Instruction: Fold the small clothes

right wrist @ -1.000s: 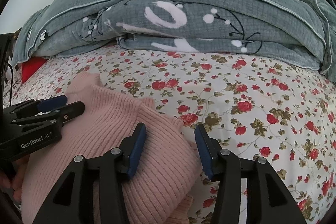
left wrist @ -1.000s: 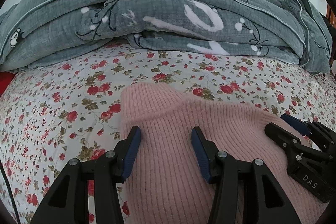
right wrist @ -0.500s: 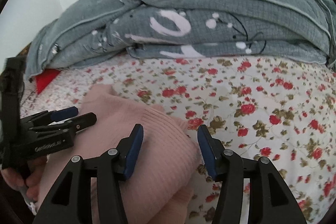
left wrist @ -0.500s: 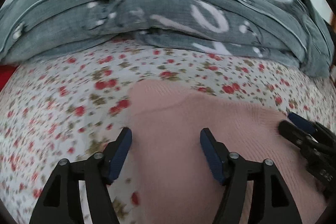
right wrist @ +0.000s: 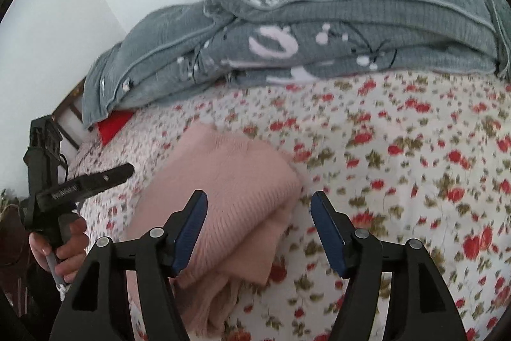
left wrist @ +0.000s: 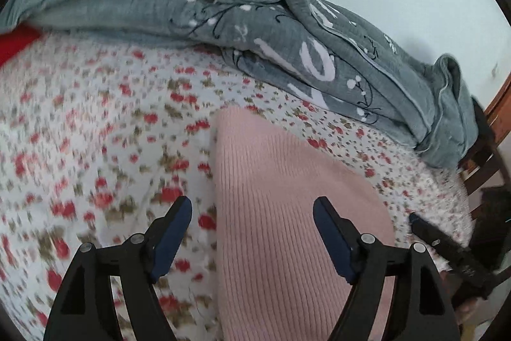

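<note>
A folded pink ribbed knit garment (left wrist: 287, 213) lies on the floral bedsheet (left wrist: 95, 149). My left gripper (left wrist: 252, 208) hovers over the garment's left edge. Its jaws are opening, and the blue pads press on nothing. In the right wrist view the garment (right wrist: 230, 181) shows its stacked layers at the near right corner. My right gripper (right wrist: 258, 202) hangs above that corner, jaws also opening and nothing pinched. Each view shows the other gripper at its side: the right gripper (left wrist: 418, 221) and the left gripper (right wrist: 123, 171), held by a hand (right wrist: 64, 248).
A folded grey quilt (left wrist: 287, 47) with white print is piled along the back of the bed against a pale wall. A red item (right wrist: 113, 125) peeks from under it. Dark wooden furniture (left wrist: 485, 155) stands past the bed's right edge.
Both grippers have widened their jaws and lifted back off the pink garment, which stays folded on the sheet. The left wrist view has rolled, so the bed now looks tilted.
</note>
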A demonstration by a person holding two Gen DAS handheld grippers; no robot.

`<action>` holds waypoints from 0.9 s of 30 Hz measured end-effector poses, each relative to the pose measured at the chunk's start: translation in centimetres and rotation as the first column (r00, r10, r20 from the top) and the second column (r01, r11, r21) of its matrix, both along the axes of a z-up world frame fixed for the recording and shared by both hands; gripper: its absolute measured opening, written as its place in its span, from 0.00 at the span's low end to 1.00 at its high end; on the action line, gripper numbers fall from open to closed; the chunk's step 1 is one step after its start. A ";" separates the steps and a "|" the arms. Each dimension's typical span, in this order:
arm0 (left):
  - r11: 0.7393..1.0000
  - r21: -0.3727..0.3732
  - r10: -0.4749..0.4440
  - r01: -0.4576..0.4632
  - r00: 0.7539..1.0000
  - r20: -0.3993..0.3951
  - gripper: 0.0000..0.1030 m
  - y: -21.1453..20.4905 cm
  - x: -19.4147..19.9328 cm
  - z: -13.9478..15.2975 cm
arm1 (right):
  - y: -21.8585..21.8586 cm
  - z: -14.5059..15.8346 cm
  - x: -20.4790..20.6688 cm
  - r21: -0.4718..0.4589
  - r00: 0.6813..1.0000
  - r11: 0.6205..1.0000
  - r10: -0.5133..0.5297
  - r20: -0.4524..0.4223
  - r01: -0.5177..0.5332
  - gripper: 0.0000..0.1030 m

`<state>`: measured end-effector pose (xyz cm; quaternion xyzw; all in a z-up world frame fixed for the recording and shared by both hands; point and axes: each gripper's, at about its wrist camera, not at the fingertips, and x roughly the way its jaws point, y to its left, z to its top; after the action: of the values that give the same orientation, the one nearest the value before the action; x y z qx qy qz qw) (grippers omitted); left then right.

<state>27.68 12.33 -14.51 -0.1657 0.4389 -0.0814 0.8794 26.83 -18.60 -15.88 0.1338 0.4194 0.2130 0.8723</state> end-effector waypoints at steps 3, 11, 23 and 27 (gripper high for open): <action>0.998 -0.062 -0.014 0.012 0.999 -0.036 0.75 0.7 -0.7 -1.2 | 0.3 -1.1 -1.0 0.009 0.998 1.000 0.031 -0.058 -0.030 0.64; 0.987 -0.157 -0.050 0.031 0.992 -0.119 0.73 2.0 0.3 -4.4 | 0.8 -4.0 -1.6 0.080 0.985 0.997 0.023 -0.170 -0.009 0.73; 0.946 -0.300 -0.173 0.123 0.974 -0.147 0.46 1.6 3.3 -6.8 | 4.1 -6.1 1.5 0.209 0.958 0.976 0.002 -0.288 0.061 0.74; 0.958 -0.240 -0.183 0.156 0.978 -0.097 0.37 0.7 3.1 -5.0 | 4.1 -5.6 1.4 0.237 0.969 0.969 -0.013 -0.249 0.074 0.42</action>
<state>30.74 13.05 -19.54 -0.2330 0.4901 -0.1970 0.8165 28.25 -14.51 -21.47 0.2746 0.4914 0.2255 0.7951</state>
